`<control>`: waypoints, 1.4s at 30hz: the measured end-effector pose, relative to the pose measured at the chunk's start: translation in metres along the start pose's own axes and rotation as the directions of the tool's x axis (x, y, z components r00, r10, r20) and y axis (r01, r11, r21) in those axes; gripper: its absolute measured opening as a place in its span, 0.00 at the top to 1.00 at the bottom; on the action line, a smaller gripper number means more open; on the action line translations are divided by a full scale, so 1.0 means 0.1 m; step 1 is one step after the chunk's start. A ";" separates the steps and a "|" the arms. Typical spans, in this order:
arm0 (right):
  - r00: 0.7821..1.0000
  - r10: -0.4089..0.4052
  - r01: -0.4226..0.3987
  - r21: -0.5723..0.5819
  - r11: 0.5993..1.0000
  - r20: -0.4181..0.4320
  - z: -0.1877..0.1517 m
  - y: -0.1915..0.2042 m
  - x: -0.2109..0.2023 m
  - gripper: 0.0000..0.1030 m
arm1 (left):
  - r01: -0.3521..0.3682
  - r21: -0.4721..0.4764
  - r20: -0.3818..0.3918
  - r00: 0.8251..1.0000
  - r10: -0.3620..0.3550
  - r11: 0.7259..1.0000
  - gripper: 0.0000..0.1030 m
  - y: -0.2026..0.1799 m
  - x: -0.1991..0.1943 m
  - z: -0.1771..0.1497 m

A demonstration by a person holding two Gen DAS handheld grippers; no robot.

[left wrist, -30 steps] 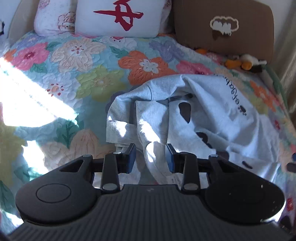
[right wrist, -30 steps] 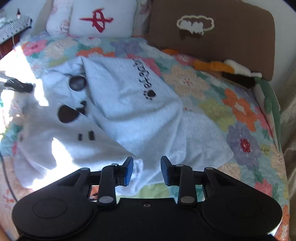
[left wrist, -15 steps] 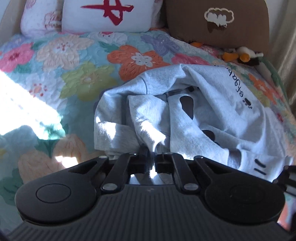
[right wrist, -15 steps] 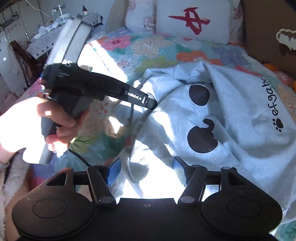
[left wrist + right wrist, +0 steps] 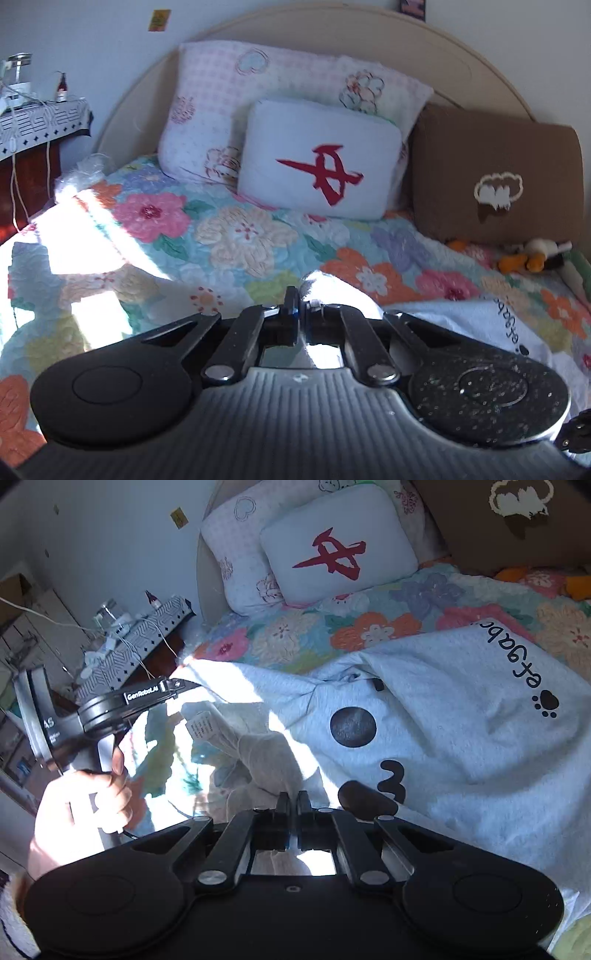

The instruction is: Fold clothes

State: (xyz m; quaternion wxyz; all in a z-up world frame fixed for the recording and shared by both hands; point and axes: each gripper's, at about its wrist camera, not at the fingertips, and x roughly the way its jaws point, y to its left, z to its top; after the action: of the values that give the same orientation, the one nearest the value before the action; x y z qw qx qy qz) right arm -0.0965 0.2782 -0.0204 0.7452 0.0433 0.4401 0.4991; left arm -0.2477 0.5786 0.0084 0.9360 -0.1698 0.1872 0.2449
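Left gripper (image 5: 300, 309), jaws clamped on a raised fold of the pale grey sweatshirt (image 5: 461, 716), is seen above the floral quilt (image 5: 229, 236). Right gripper (image 5: 293, 805) is likewise pinched shut on a bunched edge of the sweatshirt, which is spread ahead and to its right. Beyond both tools, a white cushion (image 5: 325, 170), a pink pillow (image 5: 221, 99) and a brown cushion (image 5: 495, 177) are propped against the headboard (image 5: 332, 33). No containers are shown.
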 end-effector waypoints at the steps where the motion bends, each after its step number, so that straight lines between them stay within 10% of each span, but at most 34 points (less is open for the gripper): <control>1: 0.999 0.041 -0.041 0.015 0.999 0.002 0.01 0.01 -0.02 0.96 | 0.002 -0.030 0.029 1.000 -0.001 1.000 0.97 0.08 -0.10 0.04; 6: 0.967 0.252 -0.250 0.074 0.965 -0.018 -0.04 0.14 0.01 0.96 | -0.048 -0.136 0.142 0.988 0.068 0.990 0.97 0.41 -0.56 0.14; 12: 0.942 0.273 -0.254 0.114 0.960 -0.198 -0.39 0.43 0.52 0.95 | -0.187 -0.142 -0.083 0.981 0.177 0.972 0.97 0.64 -0.56 0.06; 16: 0.912 0.246 -0.213 0.134 0.968 -0.327 -0.68 0.48 0.87 0.95 | -0.258 -0.207 -0.330 0.926 0.181 0.944 0.97 0.95 -0.18 -0.25; 23: 0.880 0.224 -0.203 0.095 0.975 -0.418 -0.74 0.53 0.99 0.90 | -0.232 -0.323 -0.347 0.931 0.113 0.918 0.84 1.08 -0.17 -0.29; 28: 0.931 0.119 -0.132 -0.014 0.991 -0.345 -0.43 0.55 0.66 0.55 | -0.151 -0.288 -0.285 0.956 0.066 0.946 0.64 0.92 -0.27 -0.16; 32: 0.969 0.071 -0.087 -0.059 0.994 -0.235 -0.05 0.54 0.25 0.52 | -0.058 -0.274 -0.255 0.967 -0.014 0.960 0.47 0.75 -0.36 -0.07; 42: 0.980 0.153 -0.154 0.002 0.988 -0.127 0.26 0.61 -0.70 0.46 | -0.091 -0.209 -0.393 0.919 0.002 0.974 0.31 0.60 -0.23 -0.10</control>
State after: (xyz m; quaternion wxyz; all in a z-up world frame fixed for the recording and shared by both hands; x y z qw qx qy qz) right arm -0.1292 0.2634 0.0691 0.6751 0.0424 0.4801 0.5586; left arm -0.3000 0.6148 -0.0036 0.8488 -0.3145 0.3452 0.2477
